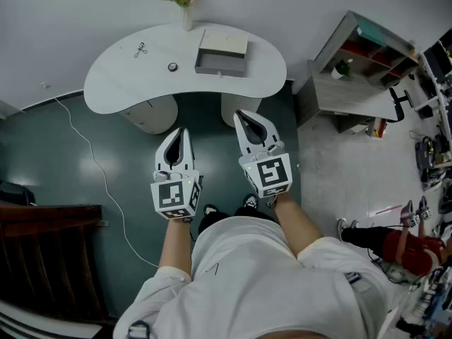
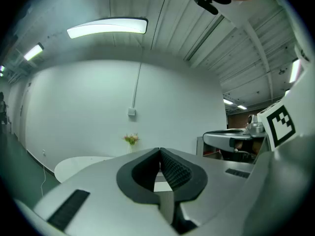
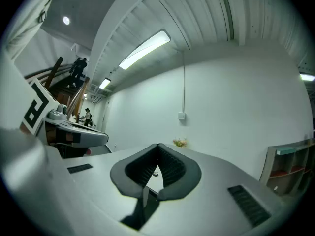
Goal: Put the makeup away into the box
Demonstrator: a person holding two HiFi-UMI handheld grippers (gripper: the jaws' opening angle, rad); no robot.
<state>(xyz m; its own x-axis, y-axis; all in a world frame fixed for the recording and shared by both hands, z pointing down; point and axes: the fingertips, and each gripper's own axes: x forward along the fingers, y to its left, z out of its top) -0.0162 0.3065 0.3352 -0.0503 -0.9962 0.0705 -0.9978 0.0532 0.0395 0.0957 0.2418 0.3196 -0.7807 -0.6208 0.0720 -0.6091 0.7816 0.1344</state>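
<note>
White table (image 1: 127,83) stands well ahead of both pairs of fingers. On it sits the grey box (image 1: 221,54), out past the right gripper's (image 1: 239,115) fingertips, and a small round makeup pot (image 1: 172,67) lies near the box, out past the left gripper's (image 1: 182,131) fingertips. Both grippers are side by side, and each has its two fingers pressed together with nothing held between them.

Flower vase (image 1: 185,7) on the white table (image 1: 116,87) — shelf unit (image 1: 346,94) beside.
</note>
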